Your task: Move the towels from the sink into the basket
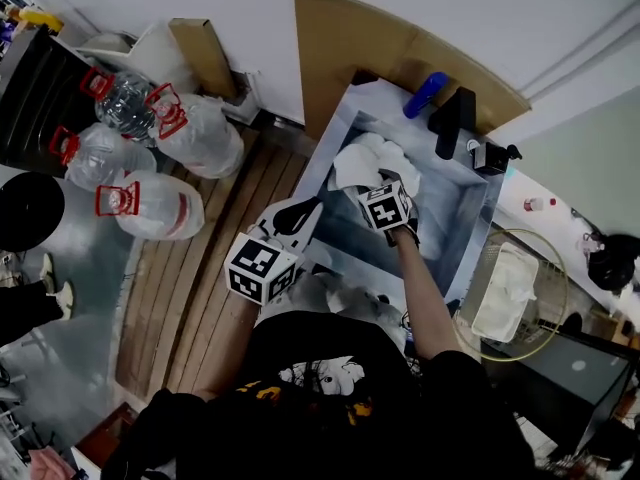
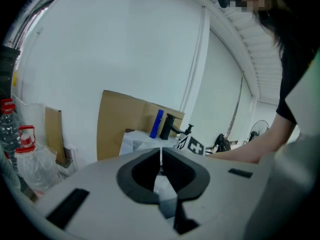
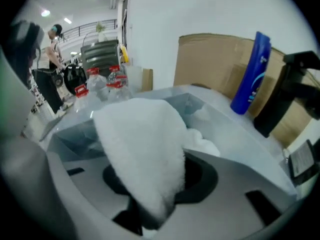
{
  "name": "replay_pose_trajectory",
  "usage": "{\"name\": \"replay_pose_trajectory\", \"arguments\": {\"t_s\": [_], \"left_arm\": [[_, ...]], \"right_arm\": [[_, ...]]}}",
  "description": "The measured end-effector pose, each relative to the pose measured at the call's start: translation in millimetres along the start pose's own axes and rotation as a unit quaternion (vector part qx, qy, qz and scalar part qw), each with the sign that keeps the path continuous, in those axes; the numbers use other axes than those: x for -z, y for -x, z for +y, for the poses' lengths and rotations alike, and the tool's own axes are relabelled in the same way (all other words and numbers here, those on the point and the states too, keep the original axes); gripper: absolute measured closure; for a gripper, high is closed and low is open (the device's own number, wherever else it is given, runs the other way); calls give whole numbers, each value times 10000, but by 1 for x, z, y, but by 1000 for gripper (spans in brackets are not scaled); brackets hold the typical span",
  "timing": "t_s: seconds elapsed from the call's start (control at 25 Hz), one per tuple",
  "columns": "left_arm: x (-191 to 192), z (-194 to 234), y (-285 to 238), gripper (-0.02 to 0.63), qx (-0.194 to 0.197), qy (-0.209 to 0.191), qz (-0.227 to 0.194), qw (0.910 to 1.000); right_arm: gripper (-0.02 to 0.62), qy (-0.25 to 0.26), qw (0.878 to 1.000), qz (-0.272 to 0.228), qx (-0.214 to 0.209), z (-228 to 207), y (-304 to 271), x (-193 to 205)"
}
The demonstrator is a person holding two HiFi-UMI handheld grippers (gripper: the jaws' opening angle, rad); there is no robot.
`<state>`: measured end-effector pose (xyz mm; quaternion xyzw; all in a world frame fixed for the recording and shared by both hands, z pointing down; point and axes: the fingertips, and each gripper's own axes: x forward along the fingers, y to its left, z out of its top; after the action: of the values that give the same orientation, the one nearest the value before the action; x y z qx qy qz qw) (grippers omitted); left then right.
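A heap of white towels (image 1: 362,162) lies in the steel sink (image 1: 466,211). My right gripper (image 1: 380,180) reaches down into the sink and is shut on a white towel (image 3: 142,149). That towel bulges up between its jaws and hides their tips. My left gripper (image 1: 297,215) hovers at the sink's near left edge, shut, with nothing in it; in the left gripper view its jaw tips (image 2: 161,155) meet. To the right of the sink stands the round wire basket (image 1: 562,273) with a white towel (image 1: 503,294) inside.
A blue bottle (image 1: 424,94) and a black faucet (image 1: 455,121) stand at the sink's far rim, with cardboard (image 1: 345,43) behind. Large water jugs (image 1: 150,153) crowd the floor at left. Wooden slats (image 1: 215,268) lie in front of the sink.
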<state>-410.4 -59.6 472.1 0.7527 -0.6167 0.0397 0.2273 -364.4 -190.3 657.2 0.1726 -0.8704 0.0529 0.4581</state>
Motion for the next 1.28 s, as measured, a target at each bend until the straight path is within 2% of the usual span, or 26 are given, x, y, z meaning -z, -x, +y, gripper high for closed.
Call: {"name": "replay_pose_trajectory", "arguments": {"t_s": [0.12, 0.24, 0.56, 0.76, 0.92, 1.08, 1.28], "left_arm": [[-4, -9, -5, 591, 128, -47, -27, 9999], [-9, -19, -9, 591, 279, -129, -39, 9995], [-26, -45, -17, 591, 685, -363, -184, 9968], [-37, -70, -32, 591, 1060, -531, -256, 9926], [-43, -103, -51, 591, 1537, -728, -285, 9850], [-42, -139, -69, 591, 1994, -832, -229, 9761], [-40, -186, -89, 591, 2455, -946, -158, 9646]], "right_arm": [[439, -548, 9948, -858, 94, -9, 42, -29], [439, -947, 9849, -1430, 215, -18, 89, -46], [439, -1416, 9588, -2378, 635, -29, 195, -54], [439, -1483, 9477, -2638, 1011, -38, 253, -41], [439, -1381, 9460, -2538, 1470, -50, 286, -22], [439, -1515, 9401, -2465, 1804, -64, 307, 2], [439, -1872, 9221, -2629, 2133, -84, 341, 34]]}}
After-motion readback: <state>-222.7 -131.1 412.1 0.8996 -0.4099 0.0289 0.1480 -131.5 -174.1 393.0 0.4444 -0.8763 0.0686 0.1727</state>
